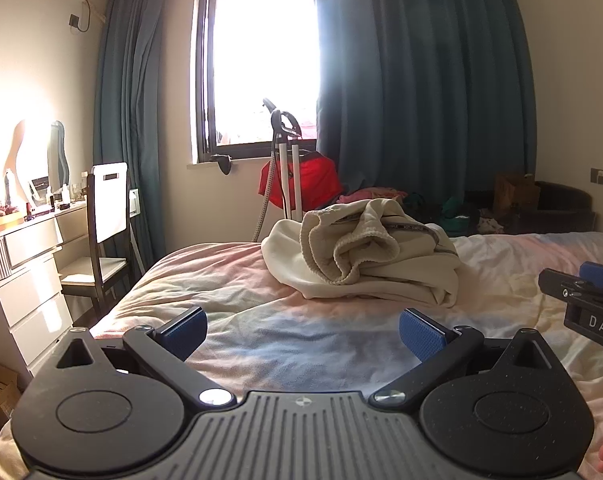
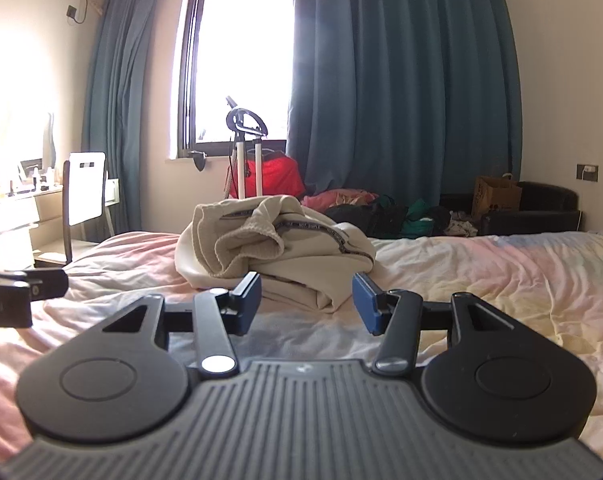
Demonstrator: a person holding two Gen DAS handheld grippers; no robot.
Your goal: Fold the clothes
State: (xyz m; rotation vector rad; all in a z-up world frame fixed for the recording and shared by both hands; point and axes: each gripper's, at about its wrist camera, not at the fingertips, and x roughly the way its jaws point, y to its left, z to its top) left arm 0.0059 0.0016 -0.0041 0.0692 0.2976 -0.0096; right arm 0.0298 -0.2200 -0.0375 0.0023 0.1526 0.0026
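A cream garment (image 1: pixel 361 256) lies crumpled in a heap on the bed (image 1: pixel 229 280), with a ribbed cuff and a dark printed tape showing. In the right wrist view the garment (image 2: pixel 277 248) sits just beyond my fingers. My left gripper (image 1: pixel 303 334) is open and empty, low over the sheet, short of the heap. My right gripper (image 2: pixel 307 300) is open and empty, close in front of the heap's near edge. The right gripper also shows at the right edge of the left wrist view (image 1: pixel 585 292), and the left gripper at the left edge of the right wrist view (image 2: pixel 21 284).
The bed has a pastel pink, blue and yellow sheet (image 2: pixel 481 280). A chair (image 1: pixel 105 216) and a white dresser (image 1: pixel 25 264) stand to the left. A garment steamer (image 1: pixel 285 160), a red bag (image 1: pixel 313 180) and a pile of clothes (image 2: pixel 381 208) lie beyond the bed by the window.
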